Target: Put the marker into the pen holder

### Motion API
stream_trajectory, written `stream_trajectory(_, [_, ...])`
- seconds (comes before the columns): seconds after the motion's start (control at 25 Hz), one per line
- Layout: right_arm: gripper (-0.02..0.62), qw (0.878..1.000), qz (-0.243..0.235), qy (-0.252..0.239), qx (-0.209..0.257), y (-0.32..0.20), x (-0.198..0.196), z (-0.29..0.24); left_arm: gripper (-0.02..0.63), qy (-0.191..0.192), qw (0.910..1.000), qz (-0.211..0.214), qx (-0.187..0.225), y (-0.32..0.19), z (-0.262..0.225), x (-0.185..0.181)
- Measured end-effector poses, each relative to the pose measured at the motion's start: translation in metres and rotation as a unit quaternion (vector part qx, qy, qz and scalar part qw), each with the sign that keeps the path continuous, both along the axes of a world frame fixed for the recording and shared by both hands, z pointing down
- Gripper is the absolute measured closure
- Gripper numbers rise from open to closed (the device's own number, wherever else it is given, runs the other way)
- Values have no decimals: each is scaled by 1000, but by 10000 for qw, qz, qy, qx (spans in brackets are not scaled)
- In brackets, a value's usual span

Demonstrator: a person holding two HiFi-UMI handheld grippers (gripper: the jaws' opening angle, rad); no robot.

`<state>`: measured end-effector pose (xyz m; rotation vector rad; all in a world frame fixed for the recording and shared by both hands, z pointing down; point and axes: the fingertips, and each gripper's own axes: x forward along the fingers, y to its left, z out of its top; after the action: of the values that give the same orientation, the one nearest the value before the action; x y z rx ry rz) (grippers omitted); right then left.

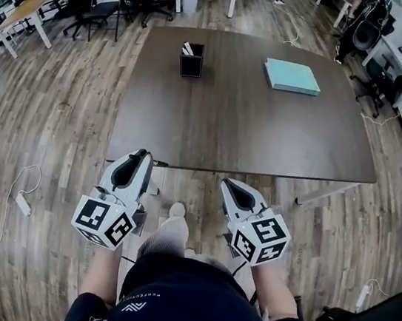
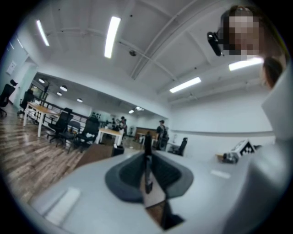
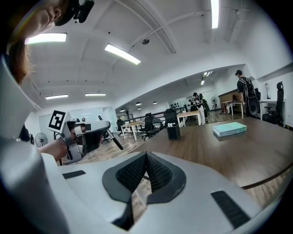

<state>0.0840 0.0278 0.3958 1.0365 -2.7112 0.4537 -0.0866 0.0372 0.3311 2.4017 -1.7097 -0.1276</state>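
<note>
**Marker in the left jaws, pen holder across the bench**

The left hand-held gripper (image 1: 141, 156) is clamped on a slim black marker (image 2: 147, 164), which runs along the narrow gap between its pads. From the right gripper view, the marker pokes out past the tips at a slant. The right hand-held gripper (image 1: 226, 185) carries nothing, and its jaws meet at the tips.

Both are held low in front of the person's body at the near edge of the dark brown wooden bench (image 1: 236, 124). The forearms lie side by side and the jaws point forward. The left one seems tipped upward, since its own view takes in mostly ceiling.

The square black pen holder (image 1: 190, 65) stands well away, toward the far side of the bench, with pale items already inside. A flat teal book (image 1: 291, 77) lies to its right.

The step in hand looks like the carry. It would go best by reaching forward over the bench, turning the marker upright above the open top, and lowering it beside the other contents. The jaws should part only once the tip is inside the rim.
</note>
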Motion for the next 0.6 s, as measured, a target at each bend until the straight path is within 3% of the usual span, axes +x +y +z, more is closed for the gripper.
stream_trajectory(0.6, [594,9992,351,150,-79,-120,-16,5,563,-84,9995,299,46,-159,4,-14])
